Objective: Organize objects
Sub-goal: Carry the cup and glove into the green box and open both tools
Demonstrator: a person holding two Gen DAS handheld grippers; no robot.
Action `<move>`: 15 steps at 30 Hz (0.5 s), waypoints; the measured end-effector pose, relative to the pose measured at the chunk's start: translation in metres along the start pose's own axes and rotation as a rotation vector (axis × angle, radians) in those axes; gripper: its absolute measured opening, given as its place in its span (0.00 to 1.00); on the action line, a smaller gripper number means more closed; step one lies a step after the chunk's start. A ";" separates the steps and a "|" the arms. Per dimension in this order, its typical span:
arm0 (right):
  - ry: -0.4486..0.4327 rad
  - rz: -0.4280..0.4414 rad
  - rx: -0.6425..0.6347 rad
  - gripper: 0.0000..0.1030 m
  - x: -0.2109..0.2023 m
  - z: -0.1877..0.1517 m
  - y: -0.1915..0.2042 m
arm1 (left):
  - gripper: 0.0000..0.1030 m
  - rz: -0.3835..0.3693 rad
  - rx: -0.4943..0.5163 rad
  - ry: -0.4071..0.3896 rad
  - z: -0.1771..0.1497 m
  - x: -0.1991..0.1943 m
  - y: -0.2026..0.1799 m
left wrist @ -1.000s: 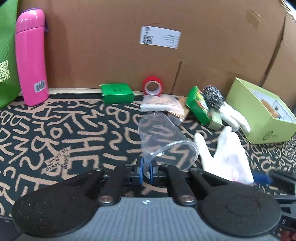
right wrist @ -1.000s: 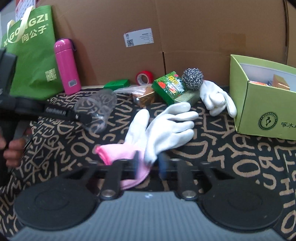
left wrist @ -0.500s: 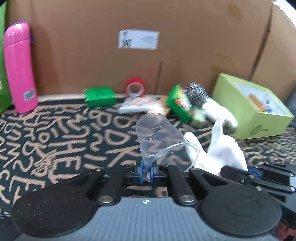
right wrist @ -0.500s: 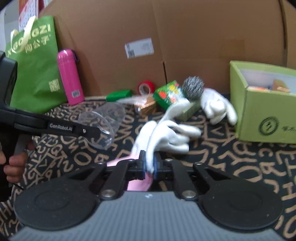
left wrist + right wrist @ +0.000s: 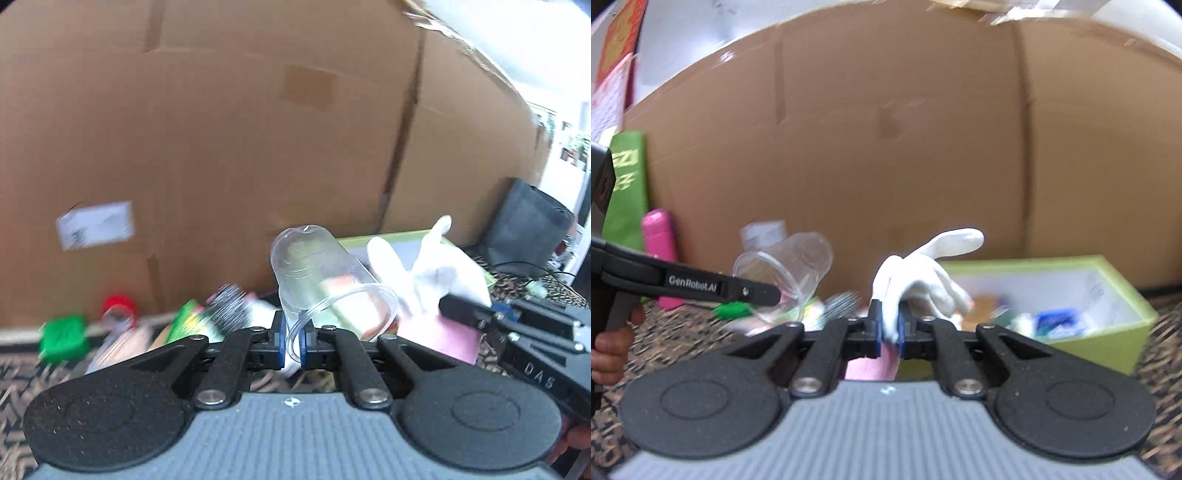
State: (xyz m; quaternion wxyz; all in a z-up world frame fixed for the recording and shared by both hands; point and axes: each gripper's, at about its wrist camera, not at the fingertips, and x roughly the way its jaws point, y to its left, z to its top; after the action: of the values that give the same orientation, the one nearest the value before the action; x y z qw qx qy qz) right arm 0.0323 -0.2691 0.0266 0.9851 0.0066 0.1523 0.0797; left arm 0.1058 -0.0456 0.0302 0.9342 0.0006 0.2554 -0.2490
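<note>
Gripping a clear plastic cup (image 5: 325, 288) by its rim, the left gripper (image 5: 291, 345) has its jaws nipped tight on the thin wall; the cup is off the table, tipped with its closed base up and away from the camera. The right gripper (image 5: 890, 334) is clamped on a white glove (image 5: 919, 280) with a pink cuff, which hangs in the air, fingers splayed forward.

Left wrist view only: the right gripper comes in from the right edge with the glove (image 5: 436, 273) beside the cup, both in front of the green box (image 5: 373, 240), whose inside is mostly hidden there. A red tape roll (image 5: 118, 304) and a small green packet (image 5: 62, 338) lie at the foot of the cardboard wall (image 5: 221, 147), badly smeared.

Right wrist view only: the green box (image 5: 1108, 343) sits open on the patterned table (image 5: 1160, 373), holding several small items, possibly packets; blur prevents more. The left gripper reaches in from the left with the cup (image 5: 783, 273), and a person's hand (image 5: 609, 350) grips its handle. A pink bottle (image 5: 661, 240) stands against the wall beside a green bag (image 5: 626, 192).
</note>
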 end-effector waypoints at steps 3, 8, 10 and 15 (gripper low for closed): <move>-0.027 -0.075 -0.015 0.07 0.004 0.015 -0.022 | 0.06 -0.025 0.007 0.003 0.019 0.027 -0.017; -0.025 -0.186 -0.026 0.07 0.029 0.026 -0.063 | 0.06 -0.012 0.054 0.029 0.035 0.073 -0.040; -0.003 -0.206 -0.011 0.07 0.043 0.025 -0.081 | 0.06 -0.006 0.075 0.047 0.036 0.090 -0.047; 0.100 -0.174 0.001 0.07 0.086 0.010 -0.101 | 0.06 -0.006 0.114 0.089 0.031 0.121 -0.061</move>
State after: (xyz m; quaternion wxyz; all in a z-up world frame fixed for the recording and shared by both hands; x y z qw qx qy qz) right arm 0.1315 -0.3547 0.0070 0.9795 -0.0103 0.2012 -0.0062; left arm 0.1825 -0.1596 0.0069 0.9196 0.0641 0.2822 -0.2657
